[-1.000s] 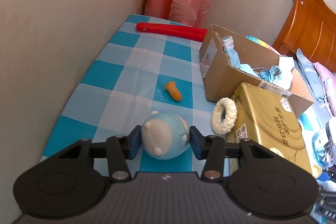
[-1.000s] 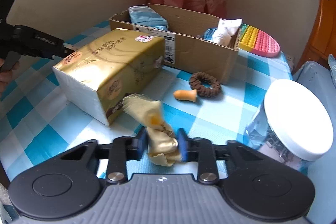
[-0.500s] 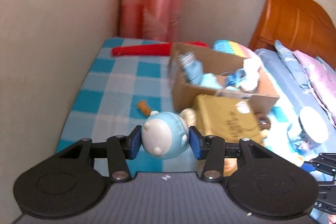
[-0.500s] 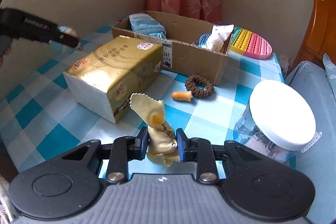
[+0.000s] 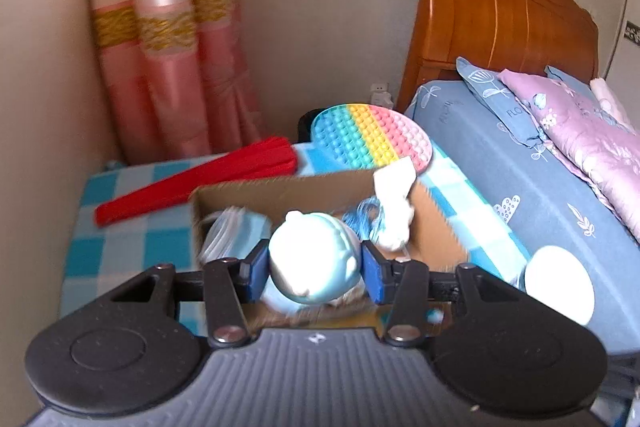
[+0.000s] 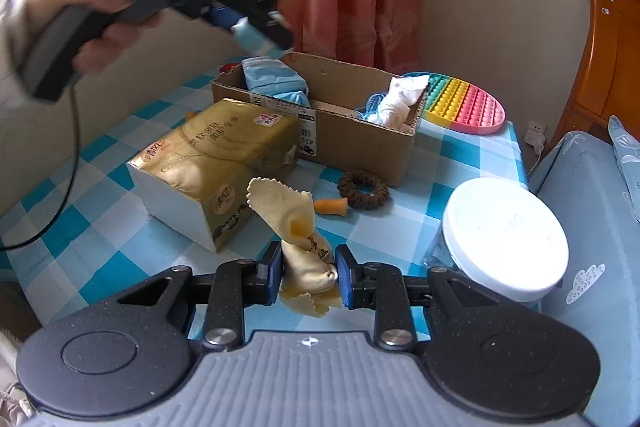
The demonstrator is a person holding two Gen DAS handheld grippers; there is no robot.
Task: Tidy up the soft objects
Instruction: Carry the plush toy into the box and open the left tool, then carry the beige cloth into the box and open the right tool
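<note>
while your left gripper (image 5: 314, 269) pinches the round blue-and-white soft toy (image 5: 312, 259) above the cardboard box (image 6: 360, 131), the risk is in the let-go. the box already holds a blue mask pack (image 6: 272, 81), blue string (image 5: 366, 215) and a white cloth bundle (image 6: 400, 99), so if you let go too near the front wall, a ball-shaped toy could roll off that pile and over the rim onto the checked tablecloth (image 6: 100, 187). lower it into the free middle first.

your right gripper (image 6: 308, 273) is pressed together on the crumpled yellow cloth (image 6: 298, 227), held just above the table beside the gold tissue pack (image 6: 216, 163). its loose upper flap could snag the pack's corner, or brush the orange earplug (image 6: 332, 206) and brown hair tie (image 6: 363, 187) as you carry it boxward. both hands heading for one box could also collide.
</note>
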